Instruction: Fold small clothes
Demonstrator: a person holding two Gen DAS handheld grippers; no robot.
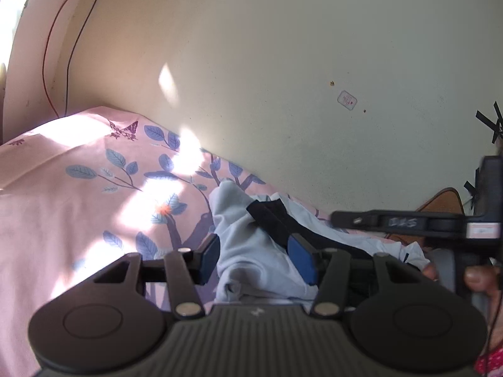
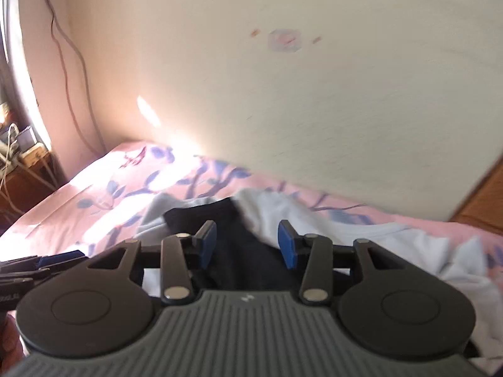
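A light blue garment (image 1: 251,251) with a black band (image 1: 273,220) lies crumpled on a pink floral bedsheet (image 1: 78,188). My left gripper (image 1: 256,260) is open, its blue pads (image 1: 301,260) on either side of a bunch of the cloth, not closed on it. My right gripper (image 2: 246,245) is open above the same garment (image 2: 361,232), over its black part (image 2: 245,251). The right gripper also shows from the side in the left wrist view (image 1: 408,223). The left gripper's tips show at the left edge of the right wrist view (image 2: 41,264).
A cream wall (image 1: 283,62) rises right behind the bed. Two cables (image 1: 59,47) hang down the wall at the left. A brown wooden piece (image 1: 443,202) stands at the far right. A cluttered wooden shelf (image 2: 22,157) sits left of the bed.
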